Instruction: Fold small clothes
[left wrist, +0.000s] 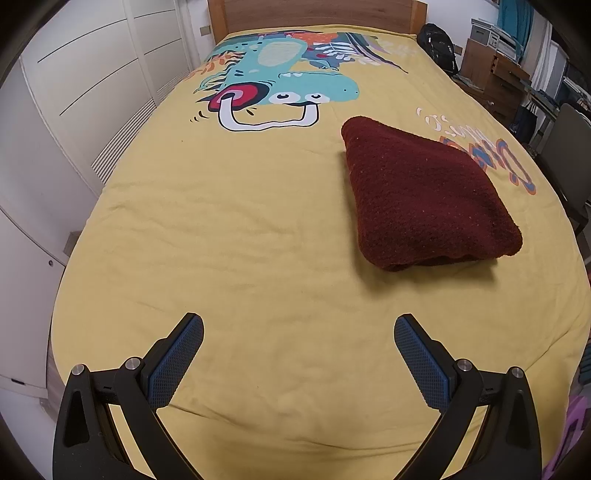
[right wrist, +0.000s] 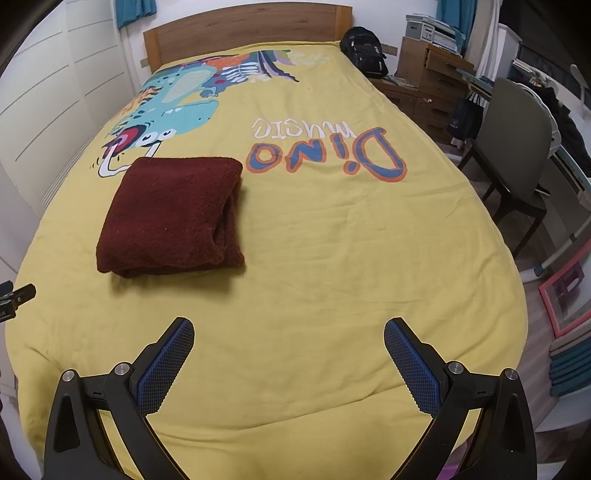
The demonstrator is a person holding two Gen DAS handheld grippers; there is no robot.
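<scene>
My right wrist camera reads the whole "Dino music" lettering (right wrist: 325, 147) printed upside down on the yellow duvet cover (right wrist: 332, 258); my left camera catches only its edge, but shows more of the white wardrobe doors (left wrist: 92, 74). The right view also takes in a grey chair (right wrist: 517, 147) beside the bed and, at its left border, a black part that I take for my left gripper (left wrist: 299, 325).

The dark red folded knit garment (right wrist: 170, 214) lies flat on the cover, roughly a rectangle with its long axis running toward the wooden headboard (right wrist: 243, 26). Its layered open edges face right and toward me; the rounded fold is at the far end.

Both grippers hang over bare cover near the foot of the bed, fingers spread wide, holding nothing. The garment sits ahead and left of my right gripper (right wrist: 288, 328), ahead and right of my left, well apart from both.
</scene>
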